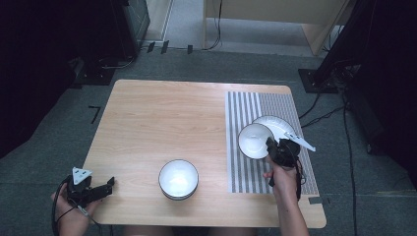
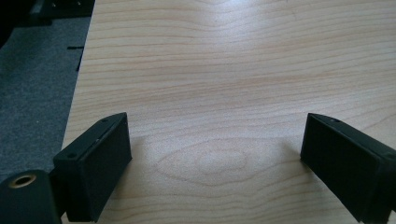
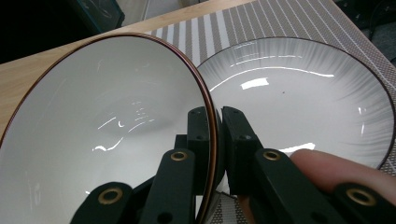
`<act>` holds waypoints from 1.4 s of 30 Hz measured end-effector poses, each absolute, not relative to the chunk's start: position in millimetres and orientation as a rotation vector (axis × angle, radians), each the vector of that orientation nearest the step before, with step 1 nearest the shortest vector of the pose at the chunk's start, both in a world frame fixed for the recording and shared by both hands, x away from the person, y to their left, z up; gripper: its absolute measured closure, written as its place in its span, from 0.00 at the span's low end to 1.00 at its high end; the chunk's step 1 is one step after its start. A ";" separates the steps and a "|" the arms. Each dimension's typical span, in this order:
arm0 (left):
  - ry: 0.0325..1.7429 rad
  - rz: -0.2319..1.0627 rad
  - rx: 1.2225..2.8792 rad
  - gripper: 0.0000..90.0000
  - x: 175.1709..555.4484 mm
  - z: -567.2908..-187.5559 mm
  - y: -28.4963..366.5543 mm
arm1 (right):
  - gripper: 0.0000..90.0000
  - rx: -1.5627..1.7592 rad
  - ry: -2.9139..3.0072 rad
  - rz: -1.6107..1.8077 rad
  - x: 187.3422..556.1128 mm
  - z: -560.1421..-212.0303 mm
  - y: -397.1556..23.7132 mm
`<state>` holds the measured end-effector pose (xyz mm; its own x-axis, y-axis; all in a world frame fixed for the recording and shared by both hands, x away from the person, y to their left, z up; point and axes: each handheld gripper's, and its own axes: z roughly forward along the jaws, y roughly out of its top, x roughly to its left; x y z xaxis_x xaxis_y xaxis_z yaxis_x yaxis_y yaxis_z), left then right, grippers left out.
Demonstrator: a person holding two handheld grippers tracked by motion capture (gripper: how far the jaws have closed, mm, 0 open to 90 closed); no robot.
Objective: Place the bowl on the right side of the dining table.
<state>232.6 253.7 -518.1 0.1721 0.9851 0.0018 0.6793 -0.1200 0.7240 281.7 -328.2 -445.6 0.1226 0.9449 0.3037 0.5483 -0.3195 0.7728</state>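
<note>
The right tongs (image 3: pixel 215 126) are clamped on the rim of a white bowl (image 3: pixel 107 121), one jaw inside the bowl and the other outside, with the rim pinched between them. In the high view these right tongs (image 1: pixel 272 147) sit over the striped placemat (image 1: pixel 243 177) on the right half of the wooden worktop (image 1: pixel 162 118), and the bowl (image 1: pixel 254 140) is tipped up on its side with its open mouth facing near and left.

The bowl is glossy white inside, with soft reflections across its curve, and carries a thin brown line along its rim. Its outer colour cannot be told.

Just behind and to the right of it lies a white plate (image 3: pixel 303 93), shallow, with fine grey radial ribbing toward its edge and a dark thin rim; in the high view the plate (image 1: pixel 278 125) rests on the mat at the bowl's far right, and whether the two touch cannot be told.

A second bowl (image 1: pixel 178 178), white inside with a dark rim, stands upright near the worktop's near edge, well apart from the held one.

The left tongs (image 1: pixel 101 189) rest at the near left corner, jaws wide with bare wood between them.
</note>
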 end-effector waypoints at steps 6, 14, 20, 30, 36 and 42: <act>1.568 0.674 1.868 0.09 232.6 -518.1 253.7 | 0.93 1.944 1.421 1.082 285.6 -447.5 -335.5; 1.568 0.674 1.868 0.09 232.6 -518.1 253.6 | 0.93 1.957 1.400 1.073 290.4 -449.5 -343.3; 1.569 0.674 1.867 0.09 232.6 -518.1 253.6 | 0.93 1.960 1.390 1.060 295.0 -452.3 -348.0; 1.574 0.676 1.864 0.09 232.2 -518.1 253.3 | 0.93 1.983 1.369 1.032 300.5 -458.6 -359.7; 1.574 0.676 1.863 0.09 232.1 -518.2 253.3 | 0.93 1.993 1.353 1.023 304.2 -461.9 -364.7; 1.574 0.677 1.863 0.09 232.1 -518.1 253.3 | 0.93 2.009 1.341 1.009 307.8 -465.8 -370.6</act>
